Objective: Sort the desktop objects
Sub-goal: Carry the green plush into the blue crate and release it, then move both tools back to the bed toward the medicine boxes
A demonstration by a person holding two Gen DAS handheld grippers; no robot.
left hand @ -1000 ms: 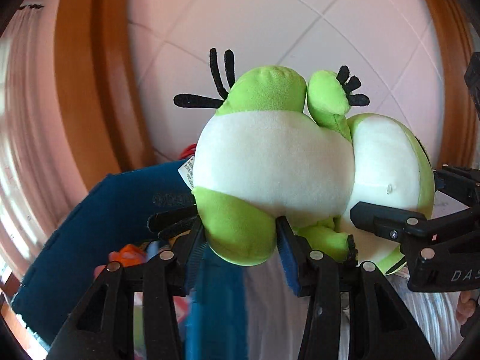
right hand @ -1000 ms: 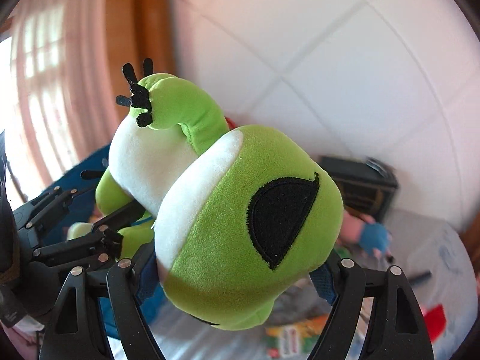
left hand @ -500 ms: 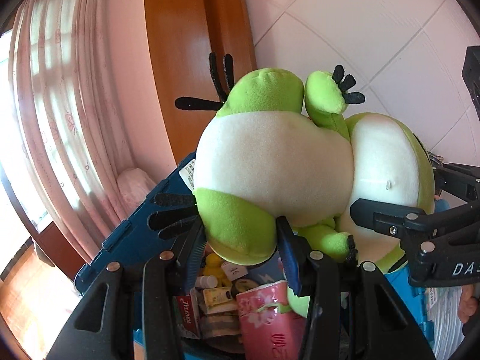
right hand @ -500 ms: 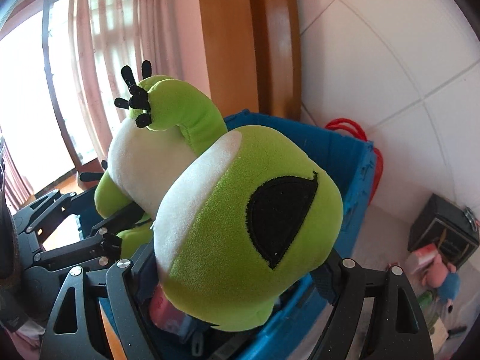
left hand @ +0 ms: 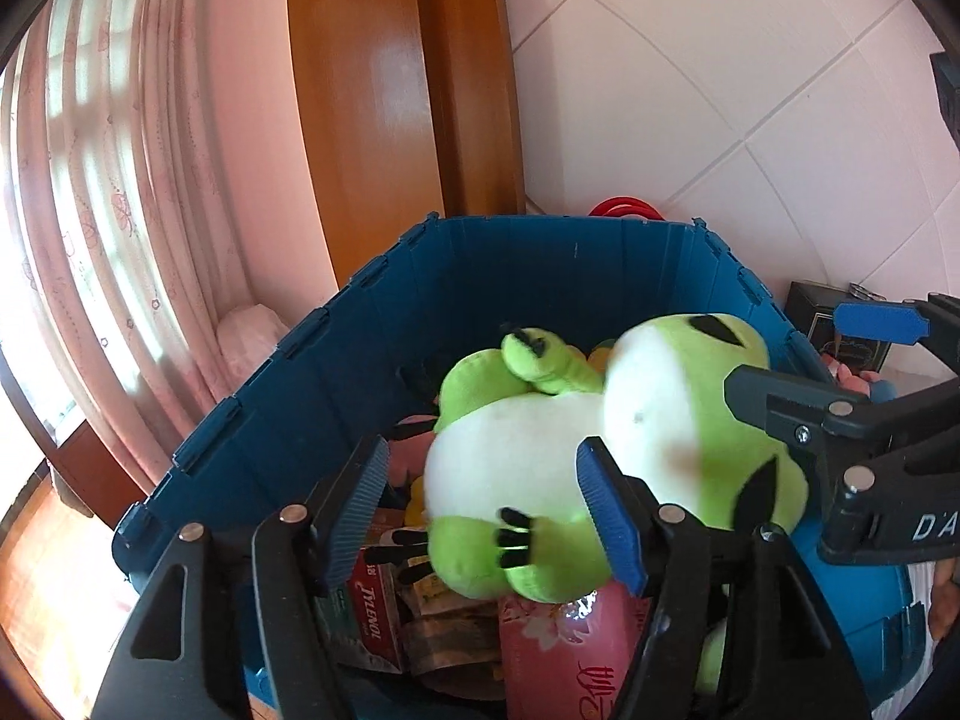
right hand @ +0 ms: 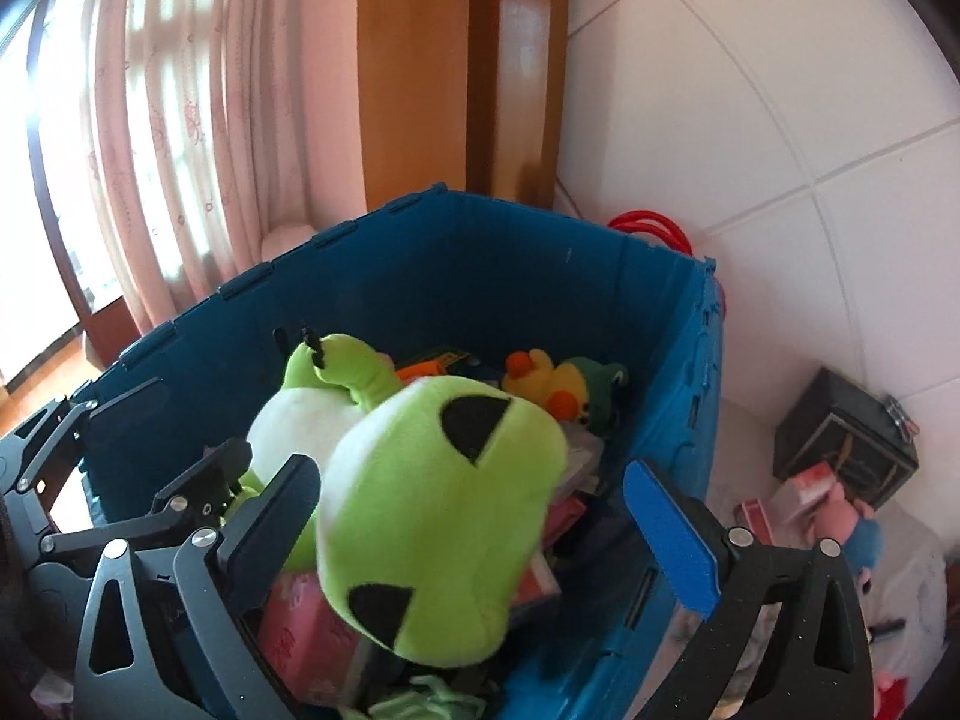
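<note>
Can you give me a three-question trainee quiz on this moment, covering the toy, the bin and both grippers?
1. True or false: the green frog plush lies over the other items in the blue bin.
2. Which gripper presses its pads on the plush? A) left gripper B) right gripper C) neither
3. Fill in: the red box under the left gripper's finger reads ____.

Key
1. True: it is inside the bin walls, on a pink tissue pack and boxes.
2. C: both sets of jaws have just been opening, and the pads stand clear of the plush.
3. Tylenol.
</note>
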